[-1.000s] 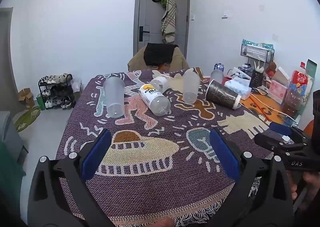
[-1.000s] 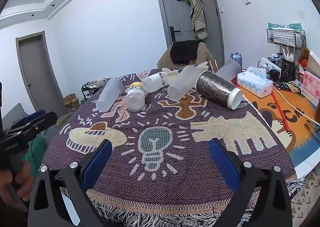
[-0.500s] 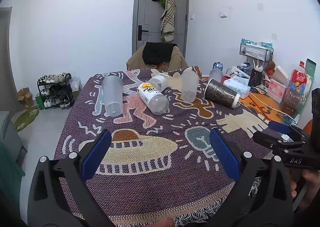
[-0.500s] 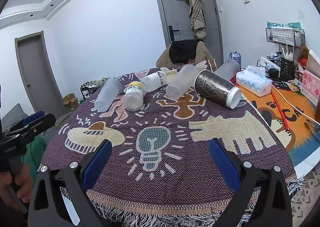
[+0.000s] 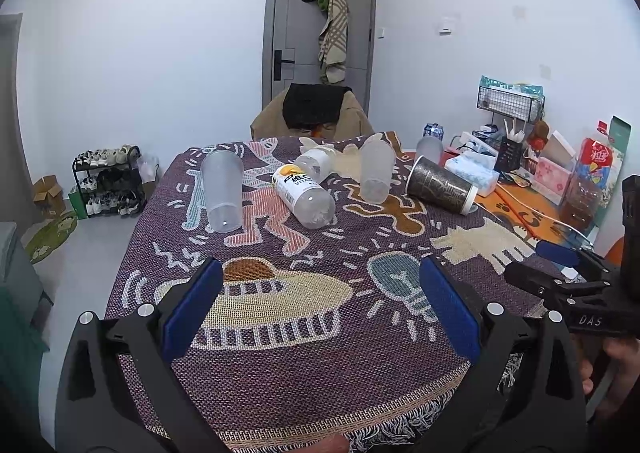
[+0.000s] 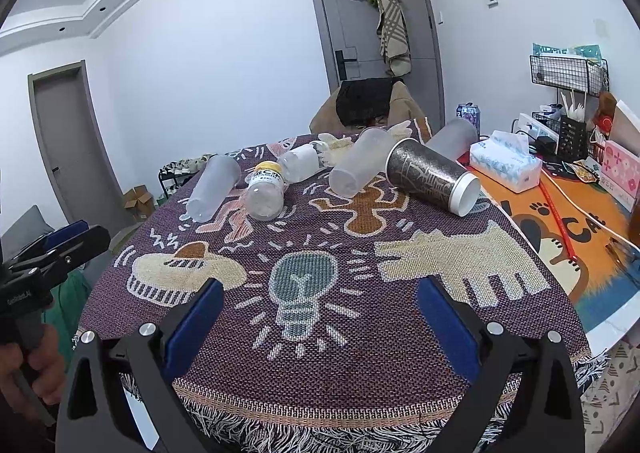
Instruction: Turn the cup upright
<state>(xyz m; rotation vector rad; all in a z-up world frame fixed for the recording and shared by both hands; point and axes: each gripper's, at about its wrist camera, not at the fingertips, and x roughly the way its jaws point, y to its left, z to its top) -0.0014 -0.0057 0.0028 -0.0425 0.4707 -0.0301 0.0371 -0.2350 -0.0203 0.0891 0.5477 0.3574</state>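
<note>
Several cups lie on their sides at the far end of the patterned cloth (image 5: 280, 333): a frosted cup (image 5: 222, 191) at the left, a frosted cup (image 5: 375, 172) in the middle, a dark patterned cup (image 5: 440, 184) with a white rim at the right. They also show in the right wrist view: the left frosted cup (image 6: 213, 188), the middle frosted cup (image 6: 360, 167), the dark cup (image 6: 432, 176). My left gripper (image 5: 320, 293) is open and empty above the near cloth. My right gripper (image 6: 320, 309) is open and empty, also near the front edge.
Two clear bottles (image 5: 304, 195) (image 5: 316, 163) lie between the cups. A tissue box (image 6: 506, 165), a can (image 6: 468, 115) and desk clutter stand at the right on an orange mat (image 6: 568, 221). A chair (image 5: 312, 113) stands behind the table.
Both grippers have drifted slightly back and up; the cups look a little farther away. Nothing on the table moved.
</note>
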